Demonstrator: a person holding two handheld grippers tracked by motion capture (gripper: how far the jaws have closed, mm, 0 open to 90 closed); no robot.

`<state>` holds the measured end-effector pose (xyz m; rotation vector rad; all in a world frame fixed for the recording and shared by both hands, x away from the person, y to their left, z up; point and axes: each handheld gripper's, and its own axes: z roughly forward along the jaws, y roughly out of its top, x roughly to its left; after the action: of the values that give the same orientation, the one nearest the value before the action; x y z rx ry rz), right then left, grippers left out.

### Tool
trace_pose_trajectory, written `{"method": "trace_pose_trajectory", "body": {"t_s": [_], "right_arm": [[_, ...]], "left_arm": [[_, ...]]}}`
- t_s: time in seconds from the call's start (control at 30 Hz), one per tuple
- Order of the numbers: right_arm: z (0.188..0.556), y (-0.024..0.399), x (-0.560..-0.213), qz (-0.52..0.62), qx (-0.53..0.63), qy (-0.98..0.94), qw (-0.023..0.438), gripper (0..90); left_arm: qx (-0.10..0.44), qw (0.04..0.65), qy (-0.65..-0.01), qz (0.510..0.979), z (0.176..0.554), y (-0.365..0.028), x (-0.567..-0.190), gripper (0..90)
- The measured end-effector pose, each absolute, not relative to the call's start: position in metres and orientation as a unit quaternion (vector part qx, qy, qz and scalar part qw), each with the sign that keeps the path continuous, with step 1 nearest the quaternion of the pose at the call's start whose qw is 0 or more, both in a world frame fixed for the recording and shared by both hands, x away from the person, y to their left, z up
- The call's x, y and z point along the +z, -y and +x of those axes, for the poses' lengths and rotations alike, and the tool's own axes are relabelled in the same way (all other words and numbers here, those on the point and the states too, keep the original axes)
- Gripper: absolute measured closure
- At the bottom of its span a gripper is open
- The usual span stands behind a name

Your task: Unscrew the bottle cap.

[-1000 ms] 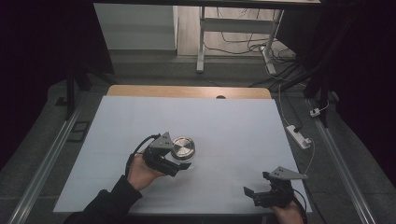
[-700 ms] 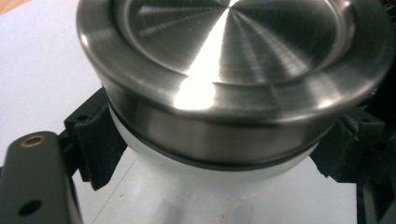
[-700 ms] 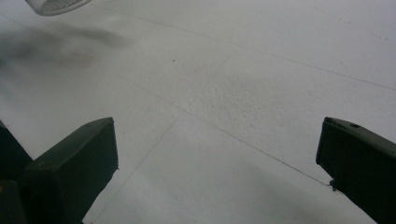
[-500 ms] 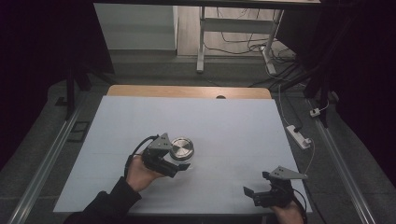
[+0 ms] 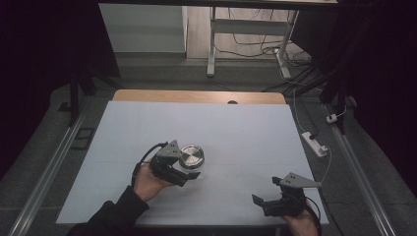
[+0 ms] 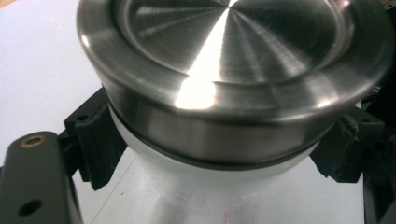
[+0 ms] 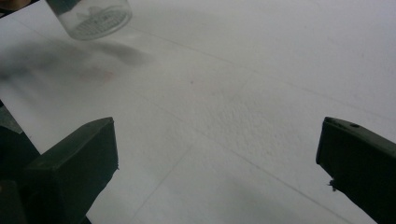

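Note:
A small clear jar with a brushed steel lid [image 5: 191, 156] is in my left gripper [image 5: 188, 170], left of the table's middle. Seen from the left gripper view, the lid [image 6: 229, 56] looms large and the black pads [image 6: 95, 140] press on the pale jar body just under it, one from each side. The jar's ribbed base [image 7: 91, 14] shows from below with a shadow under it, so it hangs a little off the sheet. My right gripper [image 5: 265, 192] rests near the front right edge, its jaws wide apart over bare white sheet [image 7: 219, 140].
A white sheet [image 5: 255, 132] covers the table, with a wooden strip [image 5: 196, 96] along the far edge. A white power strip [image 5: 314, 143] and its cable lie off the right side. Metal rails run along both sides, and a desk frame stands beyond.

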<state>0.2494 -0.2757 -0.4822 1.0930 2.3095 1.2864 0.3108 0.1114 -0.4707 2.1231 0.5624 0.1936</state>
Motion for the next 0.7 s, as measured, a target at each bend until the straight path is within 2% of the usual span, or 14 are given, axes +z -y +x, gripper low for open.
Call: {"method": "trace_pose_trajectory", "body": {"t_s": [0.7], "right_arm": [[0.263, 0.230, -0.461, 0.301, 0.461, -0.827, 0.111, 0.0]], "left_arm": [[0.081, 0.450, -0.229, 0.859, 0.313, -0.112, -0.472, 15.5]]}}
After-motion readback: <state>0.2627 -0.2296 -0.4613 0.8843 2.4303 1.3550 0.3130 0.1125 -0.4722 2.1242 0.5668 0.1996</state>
